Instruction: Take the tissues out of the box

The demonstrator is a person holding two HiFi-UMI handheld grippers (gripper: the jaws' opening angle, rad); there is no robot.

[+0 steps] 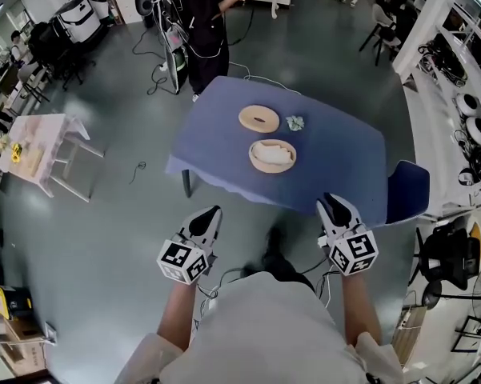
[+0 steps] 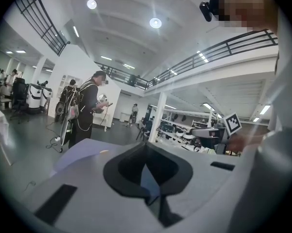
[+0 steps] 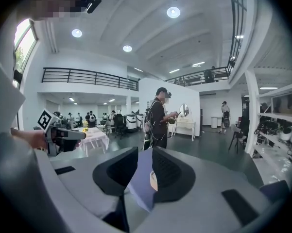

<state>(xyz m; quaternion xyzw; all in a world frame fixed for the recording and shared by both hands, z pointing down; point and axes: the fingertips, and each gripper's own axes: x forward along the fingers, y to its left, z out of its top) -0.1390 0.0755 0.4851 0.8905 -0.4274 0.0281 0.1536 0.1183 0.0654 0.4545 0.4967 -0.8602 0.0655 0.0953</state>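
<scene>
The left claw [image 1: 214,212] is hanging low in the frame with jaws together, and the right claw [image 1: 336,201] with jaws apart, both empty. The tissues [image 1: 274,154] are lying in the round box [image 1: 253,158] at centre frame. Pulling one-handed is risking lifting the unheld box with them.

This is a big open robotics lab hall. It has a grey polished floor [image 1: 104,214] with loose cables [image 1: 156,74], wheeled machines [image 1: 80,18], and shelves [image 1: 472,110] full of equipment. An upper gallery with a black railing [image 3: 87,76] runs around under white columns [image 2: 158,115] and round ceiling lamps [image 2: 155,22].
</scene>
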